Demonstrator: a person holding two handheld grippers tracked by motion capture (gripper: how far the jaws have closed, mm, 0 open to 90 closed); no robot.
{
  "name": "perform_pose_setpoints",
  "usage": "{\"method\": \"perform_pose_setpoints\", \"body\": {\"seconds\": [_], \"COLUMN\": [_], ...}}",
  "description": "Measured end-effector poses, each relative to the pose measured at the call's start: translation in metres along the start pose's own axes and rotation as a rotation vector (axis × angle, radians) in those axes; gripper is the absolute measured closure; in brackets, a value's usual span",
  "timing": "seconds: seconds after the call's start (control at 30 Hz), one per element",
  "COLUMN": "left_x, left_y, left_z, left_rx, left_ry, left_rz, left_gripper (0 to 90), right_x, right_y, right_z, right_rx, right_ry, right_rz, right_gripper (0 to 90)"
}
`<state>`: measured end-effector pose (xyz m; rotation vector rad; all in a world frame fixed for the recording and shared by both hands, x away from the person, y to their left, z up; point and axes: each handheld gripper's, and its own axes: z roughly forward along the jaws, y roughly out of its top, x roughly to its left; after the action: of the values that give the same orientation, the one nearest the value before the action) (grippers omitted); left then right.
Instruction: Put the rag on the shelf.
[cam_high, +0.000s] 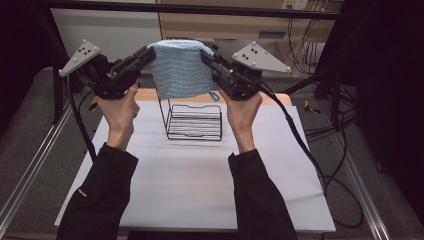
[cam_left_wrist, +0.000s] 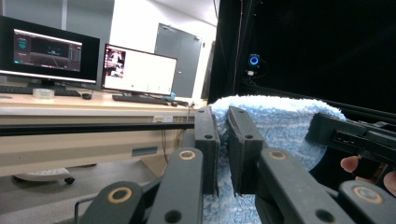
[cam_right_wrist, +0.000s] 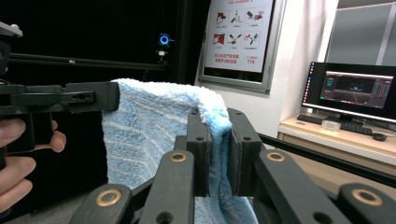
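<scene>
On the red-and-white poster (cam_right_wrist: 239, 35) on the wall in your right gripper view, you can just make out the number "119" in its lower panel; the poster's other characters are too small to read.

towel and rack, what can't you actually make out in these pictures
- Black wire rack, high view: its upper back part is hidden behind the hanging blue towel.
- Towel, left gripper view: the lower edge is cut off by the bottom of the frame and the left hand-held gripper.
- Towel, right gripper view: the bottom is hidden behind the right hand-held gripper.
- Poster, right gripper view: the text is too small to read.
</scene>
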<state>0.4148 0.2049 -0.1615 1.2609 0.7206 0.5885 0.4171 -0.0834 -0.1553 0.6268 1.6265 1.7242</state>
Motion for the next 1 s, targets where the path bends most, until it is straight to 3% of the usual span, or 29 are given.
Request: {"method": "perform_pose_setpoints", "body": {"seconds": [0.47,0.77,1.0], "left_x": [0.011,0.018,0.024], "left_y": [0.009,0.018,0.016], "left_z": [0.015,0.026,0.039], "left_rx": [-0.026,-0.043,-0.036], "left_ry": [0.017,0.048,0.060], "left_rz": [-0.021,-0.006,-0.006], "left_gripper": [82.6,82.6,82.6], "right_x": [-0.011,-0.019,-0.030], "right_y": [0.010,0.017,0.016], "right_z": [0.018,0.035,0.046], "right_rx": [-0.012,-0.022,-0.011], "right_ry": [-0.012,-0.017,-0.034], "right_rz": [-0.011,-0.002,0.001], "right_gripper": [81.5,81.5,81.5]}}
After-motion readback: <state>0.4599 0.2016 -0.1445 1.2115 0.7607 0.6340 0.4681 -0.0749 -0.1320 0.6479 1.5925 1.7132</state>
